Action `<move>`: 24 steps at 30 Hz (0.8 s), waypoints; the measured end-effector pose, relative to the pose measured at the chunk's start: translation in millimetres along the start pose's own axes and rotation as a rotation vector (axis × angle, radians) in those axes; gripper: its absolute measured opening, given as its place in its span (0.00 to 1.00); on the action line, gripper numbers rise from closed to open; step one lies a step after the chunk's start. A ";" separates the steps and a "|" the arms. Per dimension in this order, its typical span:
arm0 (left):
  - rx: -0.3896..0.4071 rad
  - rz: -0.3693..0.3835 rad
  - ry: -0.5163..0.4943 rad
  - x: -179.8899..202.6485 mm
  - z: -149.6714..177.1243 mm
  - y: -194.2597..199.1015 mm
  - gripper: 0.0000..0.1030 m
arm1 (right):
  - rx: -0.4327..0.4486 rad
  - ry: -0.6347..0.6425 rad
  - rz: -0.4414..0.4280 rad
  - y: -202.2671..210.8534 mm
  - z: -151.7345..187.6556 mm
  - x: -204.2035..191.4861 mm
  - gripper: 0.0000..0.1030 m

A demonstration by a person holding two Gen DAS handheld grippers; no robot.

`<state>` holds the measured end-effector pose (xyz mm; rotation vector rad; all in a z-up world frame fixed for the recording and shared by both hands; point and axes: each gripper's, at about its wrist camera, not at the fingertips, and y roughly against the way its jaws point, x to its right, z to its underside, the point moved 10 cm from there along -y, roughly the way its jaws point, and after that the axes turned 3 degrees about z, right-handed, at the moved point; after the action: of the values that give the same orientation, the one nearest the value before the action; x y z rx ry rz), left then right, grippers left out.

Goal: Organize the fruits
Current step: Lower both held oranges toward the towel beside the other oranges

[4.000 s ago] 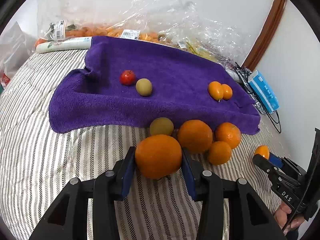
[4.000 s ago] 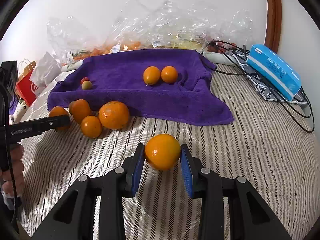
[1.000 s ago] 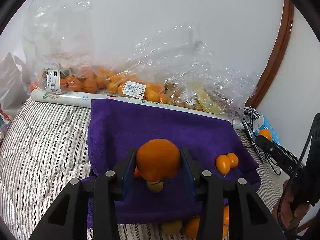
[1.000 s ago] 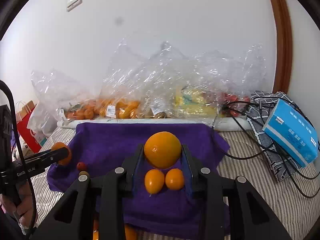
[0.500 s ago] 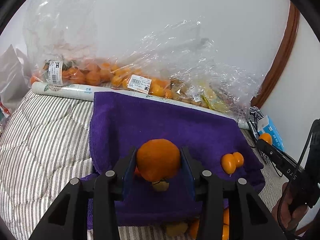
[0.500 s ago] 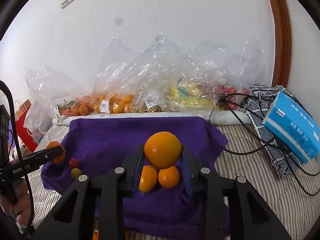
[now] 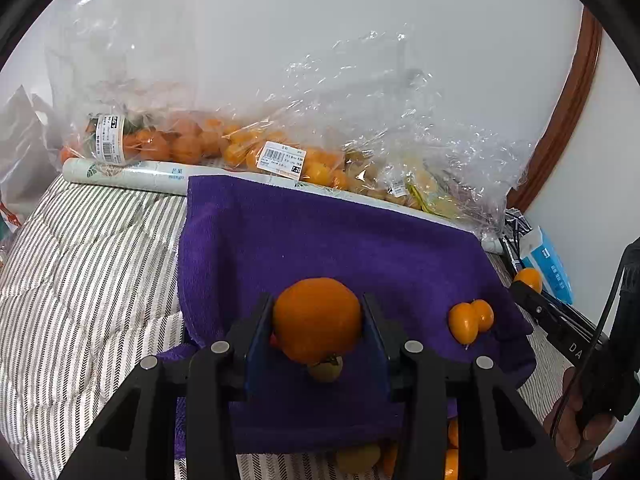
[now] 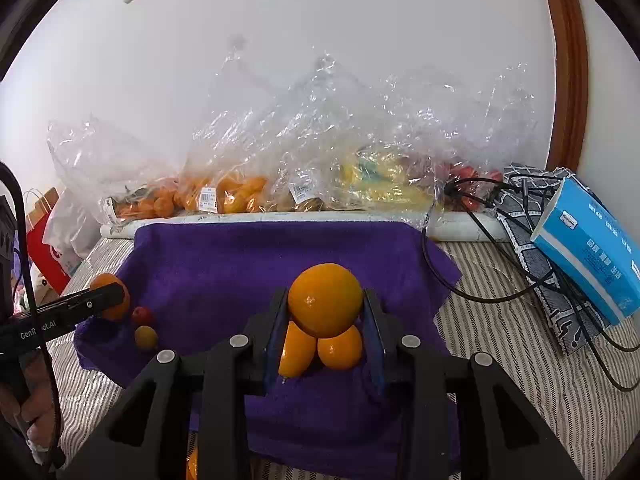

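A: Start at the left. What's there?

B: In the right wrist view a red paper bag (image 8: 42, 248) stands at the far left edge of the striped bedding (image 8: 520, 360). Just inside it a hand (image 8: 36, 404) holds the left gripper (image 7: 318, 322), whose blue pads are pressed on both sides of a dark orange (image 7: 317, 319), lifted above the purple towel (image 7: 320, 248).

A: And under that orange?

B: On the towel, a small red fruit (image 8: 142, 315) and a small olive-green fruit (image 8: 146, 337) lie just beside each other near the towel's left edge. In the left wrist view the green one peeks out directly below the held orange.

A: Middle of the scene?

B: The right gripper (image 8: 325, 312) has its jaws nearly closed, pinching a brighter, yellower orange (image 8: 325, 305), also held above the towel. Right below it two small oval orange fruits (image 8: 320, 350) sit touching each other on the cloth.

A: Anything off the towel?

B: At the towel's near edge, on the bedding, more oranges and a greenish fruit (image 7: 358, 458) are partly hidden behind the gripper body. Along the wall, clear plastic bags (image 8: 304, 168) hold more fruit.

A: Far right?

B: Black cables (image 8: 500, 280) trail over the bedding, and a blue tissue pack (image 8: 588, 256) leans there, well apart from the towel.
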<state>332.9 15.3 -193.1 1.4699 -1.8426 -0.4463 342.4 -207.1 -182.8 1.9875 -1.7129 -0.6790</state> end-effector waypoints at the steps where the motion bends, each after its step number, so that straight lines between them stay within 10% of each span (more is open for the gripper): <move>1: -0.001 0.000 0.001 -0.6 0.2 -0.2 0.40 | -0.002 0.000 -0.004 -0.6 0.4 -0.3 0.34; 24: -0.026 -0.023 0.028 -11.0 3.8 -9.8 0.40 | -0.062 0.067 -0.035 -0.3 17.4 -6.9 0.34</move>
<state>337.9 22.2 -205.7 1.4746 -1.7933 -0.4568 331.2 -200.3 -196.1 1.9791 -1.6033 -0.6615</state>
